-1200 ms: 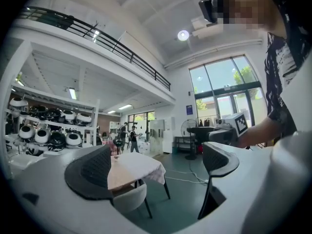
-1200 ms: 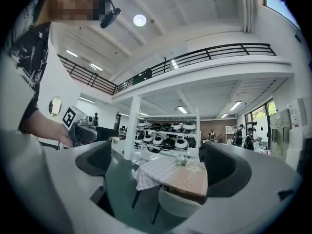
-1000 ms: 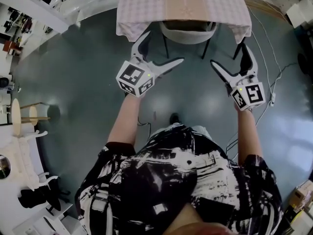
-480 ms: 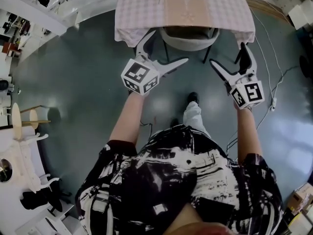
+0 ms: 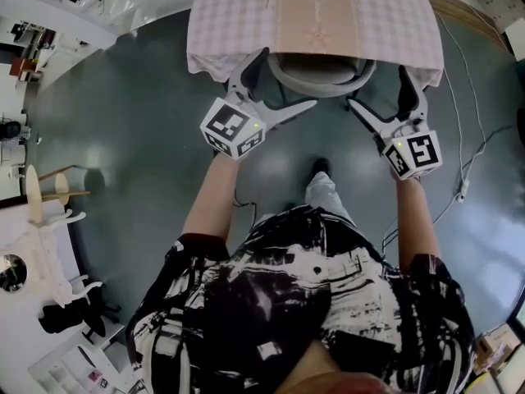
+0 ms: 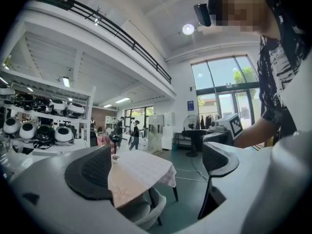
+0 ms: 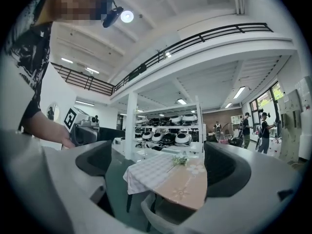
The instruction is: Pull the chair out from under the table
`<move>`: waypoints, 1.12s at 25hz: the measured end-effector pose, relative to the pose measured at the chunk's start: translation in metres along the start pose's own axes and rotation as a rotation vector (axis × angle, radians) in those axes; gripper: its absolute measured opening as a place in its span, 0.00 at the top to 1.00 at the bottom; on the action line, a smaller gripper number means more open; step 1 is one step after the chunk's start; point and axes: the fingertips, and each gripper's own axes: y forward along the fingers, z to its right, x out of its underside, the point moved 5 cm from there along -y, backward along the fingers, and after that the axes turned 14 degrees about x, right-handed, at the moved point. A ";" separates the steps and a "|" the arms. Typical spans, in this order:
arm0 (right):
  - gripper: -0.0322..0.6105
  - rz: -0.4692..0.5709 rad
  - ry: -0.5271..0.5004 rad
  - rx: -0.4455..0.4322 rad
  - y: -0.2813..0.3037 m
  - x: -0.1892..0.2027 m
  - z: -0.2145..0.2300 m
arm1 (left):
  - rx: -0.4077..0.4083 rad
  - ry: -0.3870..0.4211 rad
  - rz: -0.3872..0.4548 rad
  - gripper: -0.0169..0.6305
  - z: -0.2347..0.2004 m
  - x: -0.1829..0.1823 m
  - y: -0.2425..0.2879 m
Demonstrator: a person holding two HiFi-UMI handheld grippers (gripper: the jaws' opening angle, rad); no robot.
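A grey shell chair (image 5: 320, 71) is tucked under a table (image 5: 246, 15) with a checked cloth and a beige runner; only its curved back shows. My left gripper (image 5: 283, 80) hangs open just left of the chair back, touching nothing. To the right of the back, my right gripper (image 5: 380, 89) is open too, with nothing between its jaws. In the left gripper view the chair (image 6: 145, 212) sits low between the jaws, under the table (image 6: 146, 168). The right gripper view shows the chair (image 7: 155, 213) below the table (image 7: 165, 177), still some way off.
Dark chair and table legs (image 5: 277, 89) stand on the grey floor. A cable (image 5: 459, 189) trails across the floor at the right. Shelves and white equipment (image 5: 37, 245) line the left side. My own leg and foot (image 5: 321, 171) are stepping toward the chair.
I have stepped closer to the table, and one foot has come forward. Both open grippers have moved toward the chair back and now flank it.
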 end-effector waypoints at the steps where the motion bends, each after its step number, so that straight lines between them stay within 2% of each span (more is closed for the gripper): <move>1: 0.06 -0.005 0.005 -0.012 0.011 0.004 0.011 | -0.005 -0.005 -0.011 0.11 -0.010 0.003 0.011; 7: 0.06 -0.047 0.021 -0.102 0.072 0.036 0.057 | -0.049 -0.043 -0.095 0.11 -0.062 0.034 0.059; 14: 0.06 -0.129 -0.048 -0.208 0.135 0.092 0.071 | 0.005 -0.023 -0.273 0.11 -0.108 0.092 0.094; 16: 0.06 -0.155 -0.129 -0.266 0.147 0.110 0.064 | 0.039 -0.007 -0.337 0.11 -0.117 0.112 0.098; 18: 0.06 -0.201 -0.255 -0.351 0.154 0.133 0.050 | 0.086 0.027 -0.436 0.11 -0.121 0.139 0.102; 21: 0.06 -0.313 -0.372 -0.459 0.158 0.175 0.027 | 0.185 0.117 -0.635 0.11 -0.124 0.188 0.111; 24: 0.06 -0.435 -0.539 -0.591 0.158 0.226 0.004 | 0.305 0.223 -0.825 0.11 -0.121 0.236 0.122; 26: 0.06 -0.524 -0.638 -0.675 0.157 0.261 -0.008 | 0.376 0.265 -0.921 0.11 -0.119 0.268 0.129; 28: 0.06 -0.609 -0.692 -0.735 0.156 0.293 -0.017 | 0.434 0.276 -0.988 0.12 -0.117 0.296 0.137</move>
